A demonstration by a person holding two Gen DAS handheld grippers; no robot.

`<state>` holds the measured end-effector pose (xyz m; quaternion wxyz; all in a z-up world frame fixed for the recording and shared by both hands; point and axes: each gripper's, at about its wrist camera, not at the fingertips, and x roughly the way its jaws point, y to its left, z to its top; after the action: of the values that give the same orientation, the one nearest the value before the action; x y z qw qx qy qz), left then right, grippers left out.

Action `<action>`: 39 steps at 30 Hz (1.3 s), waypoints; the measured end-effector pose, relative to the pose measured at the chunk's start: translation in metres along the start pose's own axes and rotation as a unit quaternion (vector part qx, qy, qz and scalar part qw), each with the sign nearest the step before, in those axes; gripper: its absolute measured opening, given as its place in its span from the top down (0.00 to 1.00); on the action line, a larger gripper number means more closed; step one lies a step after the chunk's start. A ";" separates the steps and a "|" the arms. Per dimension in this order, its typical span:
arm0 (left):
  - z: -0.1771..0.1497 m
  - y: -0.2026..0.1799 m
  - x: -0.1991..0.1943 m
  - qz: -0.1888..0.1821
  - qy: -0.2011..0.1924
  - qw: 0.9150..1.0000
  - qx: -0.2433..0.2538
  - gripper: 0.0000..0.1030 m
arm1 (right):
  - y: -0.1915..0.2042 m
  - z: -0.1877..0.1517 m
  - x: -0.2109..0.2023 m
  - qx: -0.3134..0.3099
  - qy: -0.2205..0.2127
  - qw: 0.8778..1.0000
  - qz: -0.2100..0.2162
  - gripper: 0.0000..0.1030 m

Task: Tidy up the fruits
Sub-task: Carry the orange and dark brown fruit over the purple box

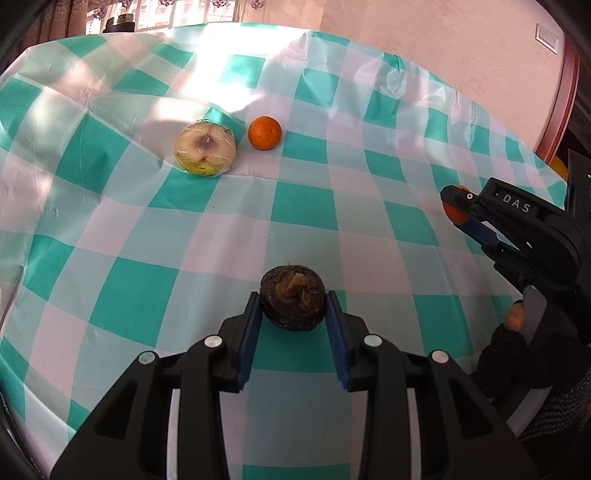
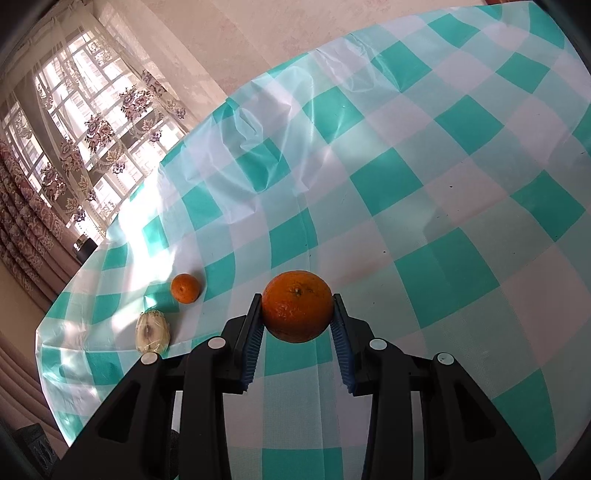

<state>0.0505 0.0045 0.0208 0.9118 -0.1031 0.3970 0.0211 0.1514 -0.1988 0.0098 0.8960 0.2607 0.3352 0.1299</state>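
Observation:
My left gripper (image 1: 293, 308) is shut on a dark, wrinkled brown fruit (image 1: 293, 301), held above the green-and-white checked tablecloth (image 1: 332, 155). My right gripper (image 2: 298, 308) is shut on a large orange (image 2: 297, 305); in the left wrist view that right gripper (image 1: 452, 208) shows at the right edge with the orange (image 1: 453, 213) mostly hidden behind its fingers. On the cloth farther off lie a small orange (image 1: 265, 133) (image 2: 185, 288) and a plastic-wrapped halved pale fruit (image 1: 205, 148) (image 2: 152, 331), side by side.
A gloved hand (image 1: 517, 347) holds the right gripper's handle at the right of the left wrist view. A window with flowered curtains (image 2: 74, 147) and a pink wall (image 1: 461, 48) lie beyond the table's far edge. A dark flask (image 1: 120, 24) stands near the window.

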 end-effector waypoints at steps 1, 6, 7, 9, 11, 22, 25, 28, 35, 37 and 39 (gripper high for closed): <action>-0.001 0.000 -0.002 -0.004 -0.001 1.000 0.001 0.66 | 0.000 0.000 0.000 0.000 0.001 1.000 -0.001 0.65; 0.000 0.008 0.001 -0.023 0.004 0.999 -0.023 0.66 | 0.004 -0.001 0.005 -0.012 0.016 1.000 -0.002 0.65; 0.000 0.010 0.001 -0.024 0.003 0.999 -0.027 0.66 | 0.005 -0.001 0.005 -0.016 0.018 1.000 -0.001 0.65; -0.001 0.009 0.001 -0.025 0.001 0.999 -0.026 0.66 | 0.008 -0.003 0.005 -0.025 0.023 0.999 0.005 0.65; -0.002 0.009 -0.001 -0.023 -0.003 0.999 -0.029 0.66 | 0.012 -0.005 0.002 -0.036 0.022 0.999 0.010 0.65; -0.035 0.018 -0.034 -0.038 -0.010 0.999 -0.018 0.66 | 0.028 -0.059 -0.052 -0.075 0.036 0.996 0.008 0.65; -0.045 0.019 -0.043 -0.041 -0.011 0.999 -0.012 0.66 | 0.031 -0.075 -0.074 -0.092 0.034 0.995 0.001 0.65; -0.053 0.019 -0.050 -0.045 -0.013 0.999 -0.003 0.66 | 0.034 -0.093 -0.092 -0.111 0.041 0.993 -0.008 0.65; -0.066 0.016 -0.063 -0.041 -0.020 0.999 0.019 0.66 | 0.042 -0.126 -0.123 -0.157 0.062 0.985 -0.039 0.65; -0.070 0.012 -0.068 -0.034 -0.028 0.998 0.034 0.66 | 0.043 -0.133 -0.131 -0.170 0.063 0.982 -0.043 0.65; -0.073 0.007 -0.072 -0.030 -0.033 0.998 0.047 0.66 | 0.046 -0.138 -0.138 -0.182 0.064 0.980 -0.048 0.65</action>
<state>-0.0523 0.0000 0.0237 0.9283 -0.0714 0.3643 -0.0212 -0.0459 -0.1648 0.0204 0.9102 0.0684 0.3748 0.1622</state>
